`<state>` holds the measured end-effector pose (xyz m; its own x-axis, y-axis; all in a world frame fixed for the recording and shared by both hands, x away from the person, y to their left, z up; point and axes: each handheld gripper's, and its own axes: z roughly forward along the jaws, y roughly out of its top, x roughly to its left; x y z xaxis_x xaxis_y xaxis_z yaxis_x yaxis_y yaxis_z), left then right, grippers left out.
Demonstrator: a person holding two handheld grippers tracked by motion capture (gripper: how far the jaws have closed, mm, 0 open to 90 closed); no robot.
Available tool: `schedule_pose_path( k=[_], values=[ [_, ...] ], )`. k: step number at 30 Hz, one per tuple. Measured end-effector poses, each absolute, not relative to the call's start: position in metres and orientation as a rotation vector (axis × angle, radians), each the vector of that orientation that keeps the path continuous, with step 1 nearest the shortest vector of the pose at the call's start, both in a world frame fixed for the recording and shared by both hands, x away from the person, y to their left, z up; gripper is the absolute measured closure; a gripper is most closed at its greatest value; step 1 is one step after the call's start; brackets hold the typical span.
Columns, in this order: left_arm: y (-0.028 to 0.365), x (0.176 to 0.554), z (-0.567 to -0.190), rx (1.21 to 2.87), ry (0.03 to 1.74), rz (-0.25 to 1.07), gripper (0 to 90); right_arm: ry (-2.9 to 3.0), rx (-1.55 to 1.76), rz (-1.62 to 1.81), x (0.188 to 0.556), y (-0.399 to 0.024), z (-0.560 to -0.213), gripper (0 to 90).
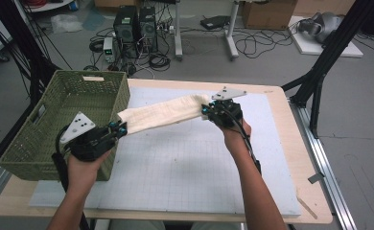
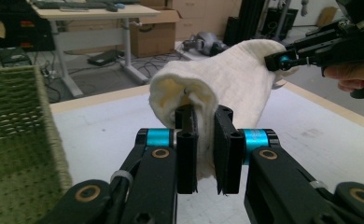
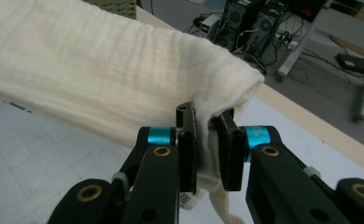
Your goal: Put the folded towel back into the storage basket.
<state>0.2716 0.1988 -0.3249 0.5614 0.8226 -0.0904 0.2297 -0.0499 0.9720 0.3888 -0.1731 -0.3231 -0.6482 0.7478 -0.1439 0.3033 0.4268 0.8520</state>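
Cables, computer towers and cardboard boxes crowd the floor behind a wooden table topped with a pale gridded mat (image 1: 185, 163). A cream folded cloth (image 1: 163, 114) hangs in the air above the mat, stretched between two hand-held tongs and sagging slightly in the middle. The left gripper (image 1: 119, 128) has its jaws narrowed onto the cloth's near end, right beside the corner of the green woven basket (image 1: 70, 91); in the left gripper view the fabric bunches between the black pads. The right gripper (image 1: 206, 110) pinches the far end the same way (a loose tail of fabric dangles below its jaws in the right gripper view). Judging from this, the step in hand is carrying the folded cloth, lifted clear of the table, toward the basket. The next move probably calls for both hands to travel together over the basket's rim, keeping the cloth taut enough to hold its fold, then lowering it inside before either grip lets go.
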Motion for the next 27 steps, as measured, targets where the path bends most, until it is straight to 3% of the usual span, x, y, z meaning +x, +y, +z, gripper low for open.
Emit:
schedule_pose_path(
  k=[27],
  values=[
    [0.291,0.23,-0.32,1.436,1.106,0.766,80.6,2.265,0.612,1.185,0.433,-0.036,-0.286,80.8]
  ],
)
